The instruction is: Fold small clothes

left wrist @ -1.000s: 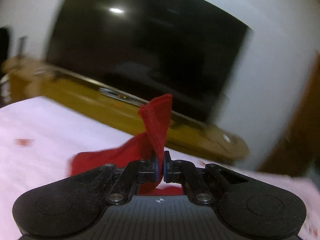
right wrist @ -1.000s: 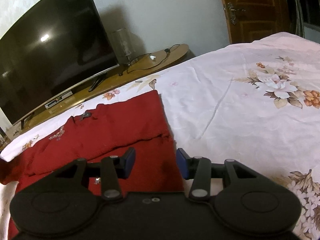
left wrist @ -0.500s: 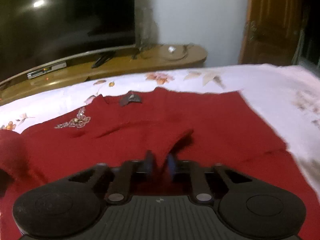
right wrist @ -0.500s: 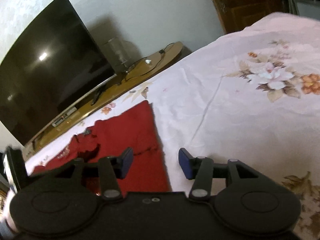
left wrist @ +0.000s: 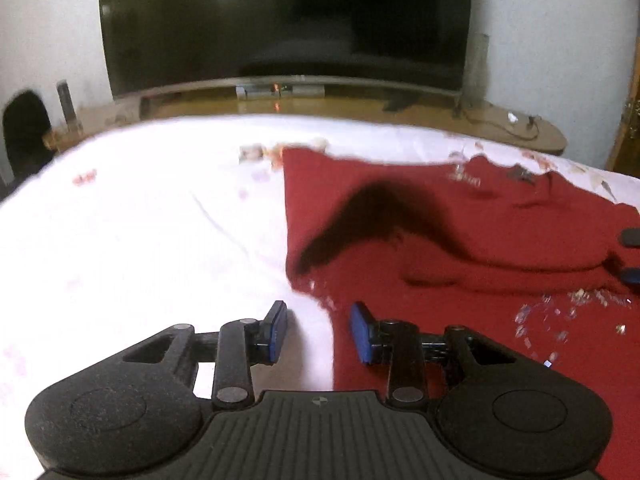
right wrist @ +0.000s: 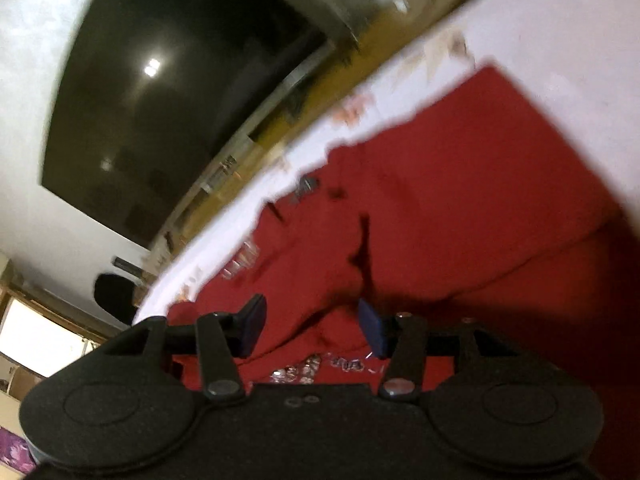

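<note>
A dark red garment [left wrist: 460, 248] with sparkly trim lies spread on the white floral bedsheet [left wrist: 140, 240], one part folded over its body. My left gripper [left wrist: 318, 330] is open and empty, low over the garment's left edge. My right gripper [right wrist: 312, 326] is open and empty, tilted, close above the red garment [right wrist: 460, 200]. Its fingertips [left wrist: 631, 256] show at the right edge of the left wrist view.
A large curved TV [left wrist: 280, 24] stands on a low wooden stand [left wrist: 360, 108] beyond the bed's far edge. Cables lie on the stand's right end [left wrist: 516, 128]. A wooden door [left wrist: 630, 120] is at the far right. White bedsheet lies to the garment's left.
My left gripper carried a red sleeve across, let it go onto the garment and opened, then swung left. My right gripper stayed open, tilted and dropped closer over the garment.
</note>
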`<state>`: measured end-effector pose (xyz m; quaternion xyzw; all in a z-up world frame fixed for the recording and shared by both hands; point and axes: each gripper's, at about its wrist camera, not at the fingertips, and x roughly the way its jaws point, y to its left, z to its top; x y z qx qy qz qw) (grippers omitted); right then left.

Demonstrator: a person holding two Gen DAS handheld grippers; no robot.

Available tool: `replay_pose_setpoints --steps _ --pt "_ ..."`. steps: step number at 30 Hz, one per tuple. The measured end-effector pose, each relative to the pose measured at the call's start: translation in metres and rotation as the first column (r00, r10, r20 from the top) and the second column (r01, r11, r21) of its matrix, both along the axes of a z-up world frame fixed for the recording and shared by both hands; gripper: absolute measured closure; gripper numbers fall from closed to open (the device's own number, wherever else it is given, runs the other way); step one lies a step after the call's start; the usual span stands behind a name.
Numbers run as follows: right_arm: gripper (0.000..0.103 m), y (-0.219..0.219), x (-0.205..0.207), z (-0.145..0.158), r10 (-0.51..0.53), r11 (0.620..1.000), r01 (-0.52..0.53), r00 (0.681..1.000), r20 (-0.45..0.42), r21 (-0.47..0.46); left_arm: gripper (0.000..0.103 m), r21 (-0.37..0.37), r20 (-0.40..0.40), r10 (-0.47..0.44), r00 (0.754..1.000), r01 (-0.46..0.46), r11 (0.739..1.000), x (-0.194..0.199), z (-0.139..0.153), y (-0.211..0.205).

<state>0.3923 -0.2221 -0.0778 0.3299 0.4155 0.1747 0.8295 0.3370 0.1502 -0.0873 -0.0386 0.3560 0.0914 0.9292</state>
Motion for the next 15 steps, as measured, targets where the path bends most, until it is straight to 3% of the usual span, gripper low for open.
replay_pose_setpoints --steps 5,7,8,9,15 --pt "0.058 0.018 0.016 -0.005 -0.014 1.0 0.014 1.0 -0.018 -0.022 0.069 -0.018 0.019 -0.023 1.0 0.024 1.0 0.003 -0.005 0.008" --pt "0.071 0.021 0.019 -0.003 -0.013 0.998 0.013 1.0 -0.002 -0.058 0.069 -0.019 0.024 -0.031 0.999 0.031 0.999 0.012 -0.009 0.01" --pt "0.092 0.023 0.023 -0.001 -0.01 0.997 0.01 1.0 0.01 -0.082 0.069 -0.017 0.023 -0.039 0.999 0.039 0.999 0.015 -0.011 0.01" --pt "0.097 0.025 0.024 0.002 -0.001 0.994 0.004 1.0 0.029 -0.109 0.069 -0.011 0.02 -0.051 0.998 0.051 0.999 0.02 -0.013 0.01" --pt "0.097 0.01 0.009 0.06 0.043 0.958 0.041 0.958 0.284 -0.283 0.069 0.019 0.011 -0.101 0.995 0.101 0.995 0.032 -0.013 0.011"
